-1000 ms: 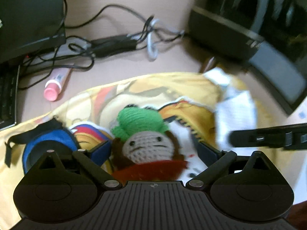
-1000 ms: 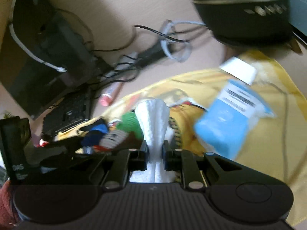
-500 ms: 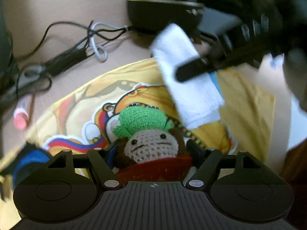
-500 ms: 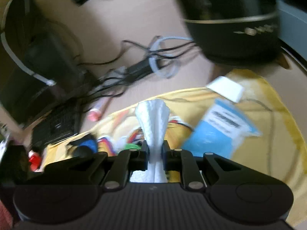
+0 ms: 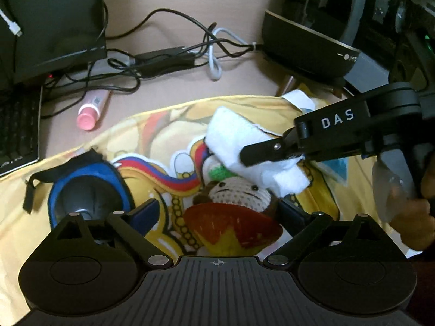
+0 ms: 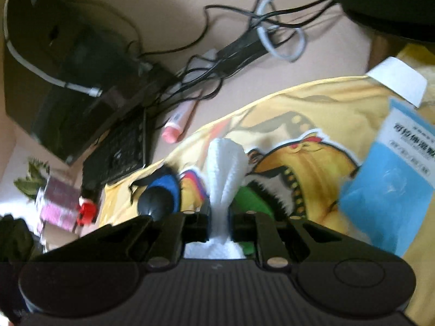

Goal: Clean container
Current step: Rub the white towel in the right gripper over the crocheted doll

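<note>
A crocheted doll [image 5: 239, 193] with a green hat [image 6: 250, 198] lies on the yellow printed cloth [image 5: 141, 135]. Just below its face sits a red and yellow rounded piece [image 5: 231, 231]. My left gripper [image 5: 220, 213] straddles both; its jaws are opening and the pads stand clear of them. My right gripper [image 6: 219, 222] reaches in from the right, its jaws closing tighter on a folded white cloth [image 6: 225, 163]. In the left wrist view that white cloth [image 5: 239, 141] hangs over the doll's hat, hiding most of it; I cannot tell whether they touch.
A black mouse in a blue pouch [image 5: 87, 198] lies left of the doll. A pink tube [image 5: 91, 108], tangled cables [image 5: 163, 59], a keyboard [image 5: 16, 125] and a black appliance [image 5: 312, 40] crowd the desk behind. A blue packet [image 6: 394, 176] lies at right, near a person's hand [image 5: 416, 217].
The right gripper brought the white cloth down and forward, from above the doll to over its hat. The left jaws narrowed, then spread wide again.
</note>
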Tool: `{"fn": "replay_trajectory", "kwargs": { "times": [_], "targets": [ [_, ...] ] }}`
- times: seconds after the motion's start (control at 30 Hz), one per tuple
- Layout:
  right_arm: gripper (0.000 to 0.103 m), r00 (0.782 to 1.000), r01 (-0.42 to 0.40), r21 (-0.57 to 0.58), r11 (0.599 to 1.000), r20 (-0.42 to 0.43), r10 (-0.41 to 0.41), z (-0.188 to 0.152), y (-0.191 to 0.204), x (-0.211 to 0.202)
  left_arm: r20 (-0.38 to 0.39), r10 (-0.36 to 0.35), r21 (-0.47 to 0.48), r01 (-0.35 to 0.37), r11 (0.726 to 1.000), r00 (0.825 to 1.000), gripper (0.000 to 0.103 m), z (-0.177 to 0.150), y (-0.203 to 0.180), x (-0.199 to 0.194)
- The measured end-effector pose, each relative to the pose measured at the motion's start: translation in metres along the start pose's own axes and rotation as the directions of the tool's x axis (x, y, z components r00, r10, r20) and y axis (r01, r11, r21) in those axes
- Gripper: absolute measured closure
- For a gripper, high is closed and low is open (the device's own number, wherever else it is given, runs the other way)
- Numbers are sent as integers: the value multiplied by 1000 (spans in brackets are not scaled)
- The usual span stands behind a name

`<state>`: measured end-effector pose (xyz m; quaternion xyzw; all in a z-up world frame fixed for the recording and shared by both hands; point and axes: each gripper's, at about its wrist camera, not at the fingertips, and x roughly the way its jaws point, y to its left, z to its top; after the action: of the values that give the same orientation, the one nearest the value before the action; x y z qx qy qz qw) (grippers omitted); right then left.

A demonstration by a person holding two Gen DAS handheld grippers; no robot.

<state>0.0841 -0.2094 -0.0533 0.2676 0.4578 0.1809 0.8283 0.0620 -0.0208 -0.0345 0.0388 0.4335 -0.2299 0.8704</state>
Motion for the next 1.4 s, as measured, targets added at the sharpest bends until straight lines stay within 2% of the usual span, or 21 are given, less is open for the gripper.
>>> {"fn": "replay_trajectory", "kwargs": {
  "times": [0.1,0.17,0.3,0.4,0.47,0.53,0.63,0.7,0.8,0.87,0.93,1.0,1.03,1.07,1.13,1.2,1.23,1.27,1.33,1.4],
  "targets": [
    [88,990,134,-84,987,45,-130,0,6,-4,-12,1,7,-1,1000,1000,6,-2,-2,2],
    [88,984,174,-110,978,63,-168,0,5,-10,-17,3,15,-3,1000,1000,6,-4,-4,2],
    [88,984,176,-119,977,45,-172,-4,4,-19,-21,5,23,-5,1000,1000,5,-6,-3,0],
    [88,998,59,-130,990,-10,-61,-12,15,-25,-26,9,40,-8,999,1000,4,-6,-4,0],
    [88,999,-25,-132,991,-49,19,-18,23,-29,-28,9,60,-8,998,1000,4,-7,-4,-1],
    [88,996,-65,-161,985,-76,53,-26,34,-29,-35,4,78,-2,997,999,3,-8,-4,-3],
    [88,996,-61,-185,981,-74,48,-30,38,-31,-47,-1,85,5,996,999,3,-14,-3,-7],
    [88,997,-44,-133,990,-65,35,-28,27,-32,-48,-3,77,7,997,999,3,-17,-3,-9],
    [82,997,45,-47,998,-68,-48,-27,5,-26,-41,-6,66,8,998,999,3,-18,-3,-10],
    [82,991,112,-41,993,-64,-114,-26,-3,-23,-40,-10,58,12,998,999,3,-18,-3,-10],
    [77,988,149,-68,987,-41,-152,-24,-5,-24,-43,-13,54,15,998,999,3,-18,-3,-9],
    [66,987,160,-107,981,-11,-162,-22,-1,-24,-45,-17,51,19,999,999,2,-18,-3,-8],
    [56,988,153,-139,978,7,-153,-20,5,-24,-48,-22,51,25,998,999,2,-18,-3,-7],
    [54,990,144,-173,974,26,-141,-19,10,-24,-50,-29,52,31,998,998,2,-19,-3,-7],
    [54,992,127,-231,965,41,-121,-17,21,-20,-55,-37,57,41,998,998,2,-19,-4,-5],
    [67,991,130,-285,950,44,-123,-15,31,-9,-59,-35,67,39,997,998,2,-19,-6,-5],
    [78,987,158,-314,936,49,-150,-15,35,-3,-59,-32,71,36,997,998,2,-20,-6,-5],
    [80,983,185,-348,919,60,-175,-16,39,0,-59,-28,74,33,997,998,2,-20,-6,-5],
    [80,982,186,-402,897,45,-183,-17,42,-1,-55,-22,65,26,998,998,2,-21,-3,-7],
    [68,983,168,-426,889,6,-183,-17,40,-4,-54,-26,38,28,999,998,2,-21,2,-7]
  ]
}}
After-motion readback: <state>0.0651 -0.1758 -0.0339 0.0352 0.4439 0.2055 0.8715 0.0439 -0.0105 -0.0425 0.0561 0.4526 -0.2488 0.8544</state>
